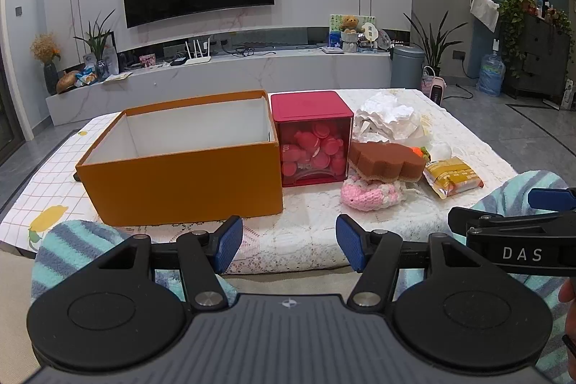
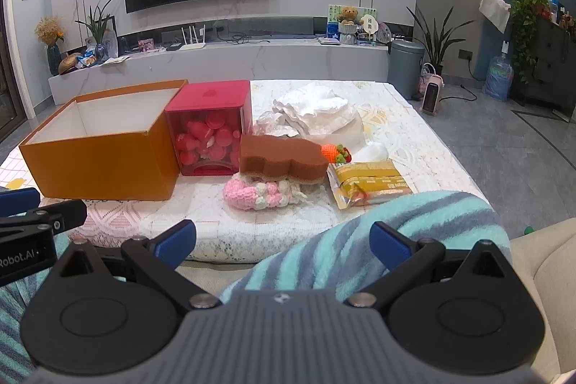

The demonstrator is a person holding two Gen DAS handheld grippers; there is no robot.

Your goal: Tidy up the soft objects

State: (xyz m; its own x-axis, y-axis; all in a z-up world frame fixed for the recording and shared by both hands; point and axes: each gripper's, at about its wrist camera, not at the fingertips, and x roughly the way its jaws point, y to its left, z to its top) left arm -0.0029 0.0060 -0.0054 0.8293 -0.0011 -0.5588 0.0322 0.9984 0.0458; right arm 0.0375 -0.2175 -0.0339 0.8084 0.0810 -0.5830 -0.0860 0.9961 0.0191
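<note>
The left gripper (image 1: 289, 243) and right gripper (image 2: 282, 242) are held spread and empty, near the table's near edge. The brown sponge (image 2: 282, 156) is stacked on the pink knit (image 2: 252, 195), right of the orange box (image 2: 104, 155); the crochet carrot (image 2: 334, 152) is partly hidden behind it.

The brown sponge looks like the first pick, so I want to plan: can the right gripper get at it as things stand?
Probably yes: the right gripper is open and empty, and the brown sponge sits uncovered atop the pink knitted piece.
</note>
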